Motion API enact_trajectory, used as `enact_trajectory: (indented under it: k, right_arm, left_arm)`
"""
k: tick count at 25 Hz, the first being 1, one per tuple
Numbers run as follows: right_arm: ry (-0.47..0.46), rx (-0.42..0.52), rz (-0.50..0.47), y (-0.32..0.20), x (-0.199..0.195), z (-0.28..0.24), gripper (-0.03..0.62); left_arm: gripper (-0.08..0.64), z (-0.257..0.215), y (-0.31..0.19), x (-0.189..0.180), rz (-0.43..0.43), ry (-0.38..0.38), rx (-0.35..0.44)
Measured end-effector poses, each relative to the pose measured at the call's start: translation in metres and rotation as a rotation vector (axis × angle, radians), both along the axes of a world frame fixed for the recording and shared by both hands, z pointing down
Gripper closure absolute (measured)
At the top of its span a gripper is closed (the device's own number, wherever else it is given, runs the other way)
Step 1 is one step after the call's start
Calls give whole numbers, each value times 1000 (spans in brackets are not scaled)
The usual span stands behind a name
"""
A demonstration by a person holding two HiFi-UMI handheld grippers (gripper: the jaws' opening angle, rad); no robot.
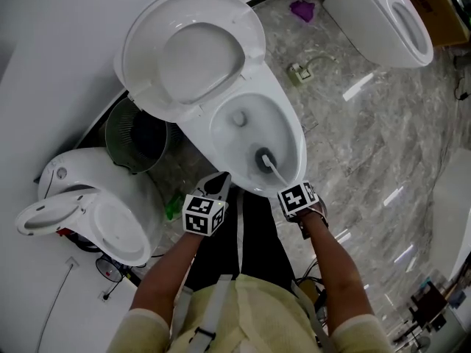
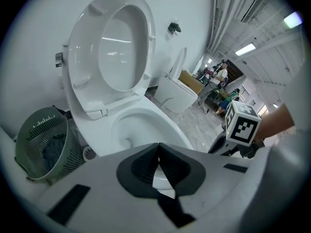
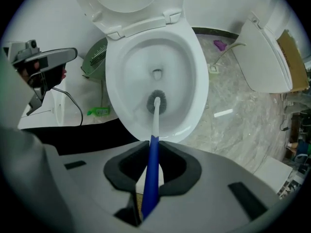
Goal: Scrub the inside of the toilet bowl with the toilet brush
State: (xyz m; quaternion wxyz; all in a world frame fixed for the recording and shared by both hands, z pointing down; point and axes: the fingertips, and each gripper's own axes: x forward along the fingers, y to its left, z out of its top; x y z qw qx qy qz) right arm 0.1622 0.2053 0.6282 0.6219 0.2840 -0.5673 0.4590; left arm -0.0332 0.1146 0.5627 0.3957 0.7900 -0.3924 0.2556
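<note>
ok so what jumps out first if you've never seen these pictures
The open toilet bowl fills the middle of the head view, its seat raised, with the toilet brush head down inside it. The right gripper has its jaws shut on the brush's blue handle, while the left gripper hovers by the bowl's front rim, jaws together on nothing. A green mesh bin stands left of the toilet.

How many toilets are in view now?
3: the open toilet at centre, a second toilet top right, a third toilet lower left. White shape at the right edge may be another.
</note>
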Motion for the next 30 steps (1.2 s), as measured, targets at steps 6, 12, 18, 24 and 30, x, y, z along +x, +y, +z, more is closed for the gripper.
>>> enact_trajectory:
  k: [6, 12, 18, 24, 30]
  right_arm:
    - [-44, -10, -38, 3, -22, 3, 520]
    - [-101, -5, -64, -9, -53, 7, 520]
    - [-141, 1, -84, -28, -84, 10, 520]
    - [-155, 15, -85, -49, -101, 14, 520]
    - [-161, 28, -89, -64, -109, 20, 520]
  left_arm:
    - [548, 2, 6, -11, -33, 1, -6]
    - [548, 5, 12, -22, -65, -6, -19]
    - [548, 8, 11, -35, -110, -10, -21]
    - [548, 8, 6, -40, -130, -14, -6]
    - [548, 8, 4, -45, -144, -23, -2]
